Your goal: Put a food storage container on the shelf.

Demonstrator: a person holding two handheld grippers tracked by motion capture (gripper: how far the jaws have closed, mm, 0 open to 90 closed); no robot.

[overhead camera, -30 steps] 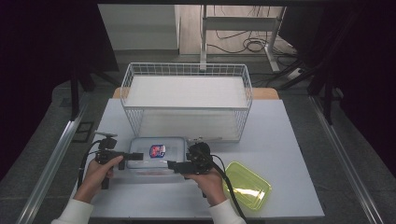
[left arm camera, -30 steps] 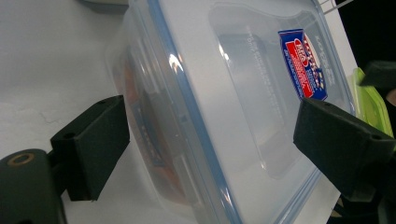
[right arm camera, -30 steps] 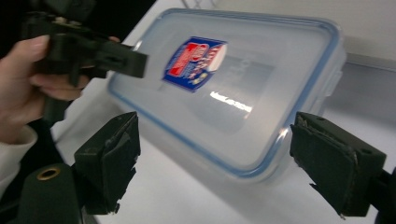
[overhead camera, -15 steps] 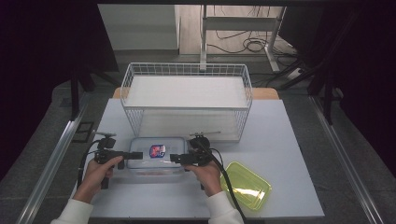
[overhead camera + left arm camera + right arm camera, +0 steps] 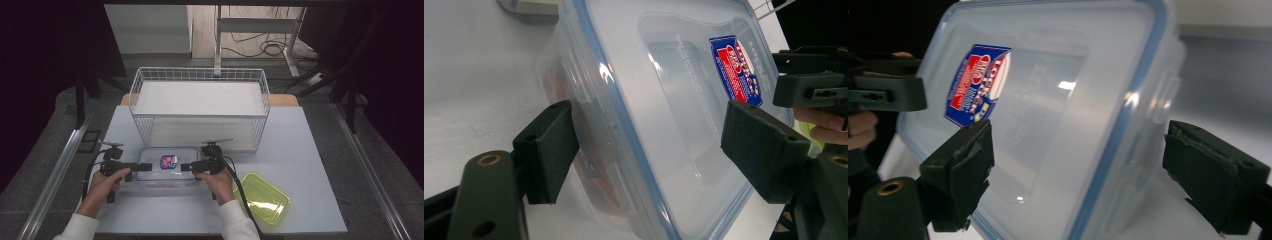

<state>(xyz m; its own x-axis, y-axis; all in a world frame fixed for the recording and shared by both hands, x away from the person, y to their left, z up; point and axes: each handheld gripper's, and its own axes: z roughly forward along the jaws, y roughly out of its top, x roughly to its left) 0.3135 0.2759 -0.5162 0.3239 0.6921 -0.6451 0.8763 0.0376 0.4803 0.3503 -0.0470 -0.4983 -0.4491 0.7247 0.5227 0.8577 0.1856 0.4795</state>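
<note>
Left tongs (image 5: 146,166) have just been closing a bit, jaws apart, straddling the left end of the one clear lidded box (image 5: 167,170) on the desk (image 5: 300,150). Its long axis runs left-right between both hands. Right tongs (image 5: 186,167) straddle the right end, jaws apart too. One wire basket (image 5: 200,80) behind, one yellow lid (image 5: 262,197) at right.

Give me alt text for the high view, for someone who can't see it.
Seen from above, a person's two hands hold the left gripper and right gripper at opposite ends of a clear lidded container with a red and blue label, on a white table. A white wire basket stands behind it, and a yellow-green lid lies to its right.
</note>
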